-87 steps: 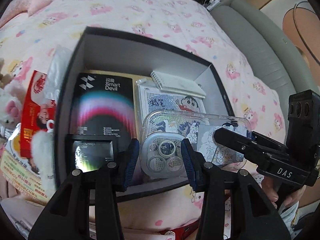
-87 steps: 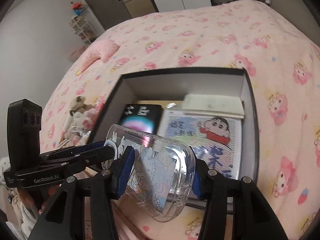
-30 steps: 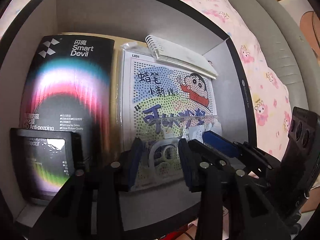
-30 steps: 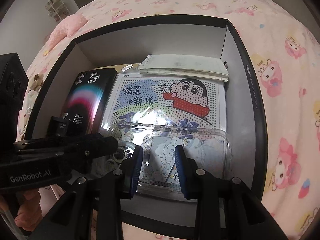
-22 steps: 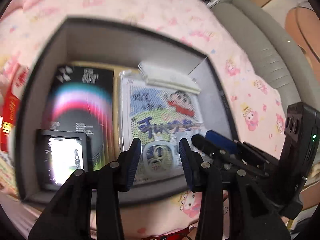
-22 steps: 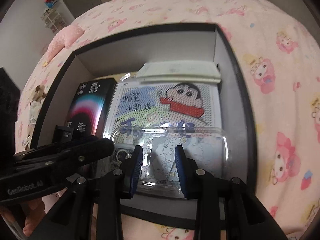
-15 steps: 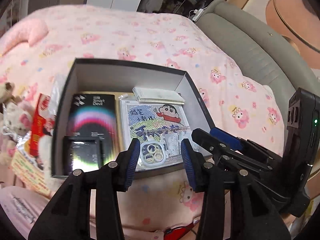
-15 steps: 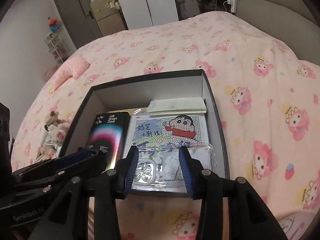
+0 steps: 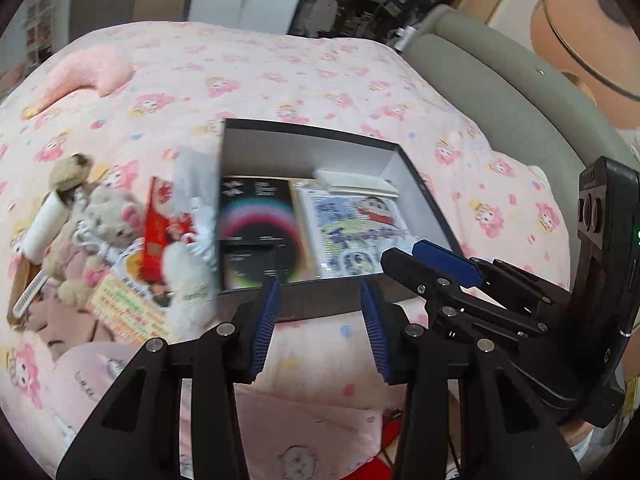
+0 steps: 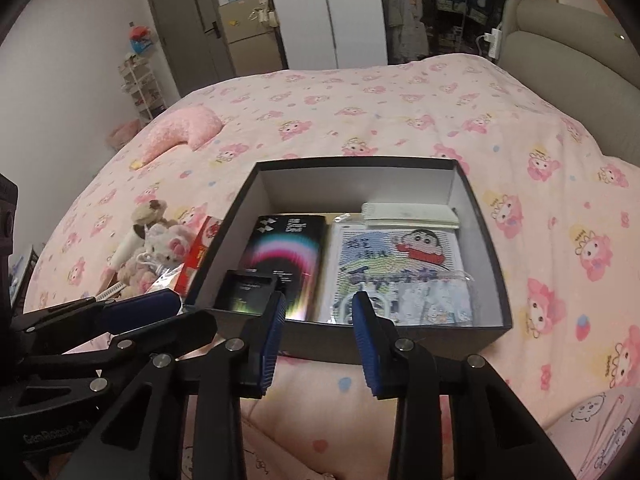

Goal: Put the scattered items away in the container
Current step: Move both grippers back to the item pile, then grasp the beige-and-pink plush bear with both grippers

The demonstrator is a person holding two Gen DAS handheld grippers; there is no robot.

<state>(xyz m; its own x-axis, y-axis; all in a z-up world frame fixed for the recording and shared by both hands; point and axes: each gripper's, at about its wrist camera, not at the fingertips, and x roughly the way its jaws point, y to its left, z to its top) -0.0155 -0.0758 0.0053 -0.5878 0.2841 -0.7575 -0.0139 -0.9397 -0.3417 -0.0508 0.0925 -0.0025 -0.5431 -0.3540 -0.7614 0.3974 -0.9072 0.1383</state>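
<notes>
Box [image 10: 486, 240]: black, on the pink bedspread [image 10: 400, 112]; already filled flat with a dark packet, a cartoon sheet, a notebook.
Clear case [image 10: 424, 300]: inside the box at 5 o'clock, on the cartoon sheet [image 10: 396, 256]; laid flat, probably to save room.
Left gripper [image 9: 320, 324]: empty, jaws closing, nothing between.
Right gripper [image 10: 318, 328]: empty, jaws closing.
Scattered pile [image 9: 120, 232]: plush toys and red packet, at 9 o'clock of the box, not yet tidied.
Change: earlier low inside the box beside the case; now raised, both clear of it.

Dim indoor light — motion blur, fisheye-warped edges
</notes>
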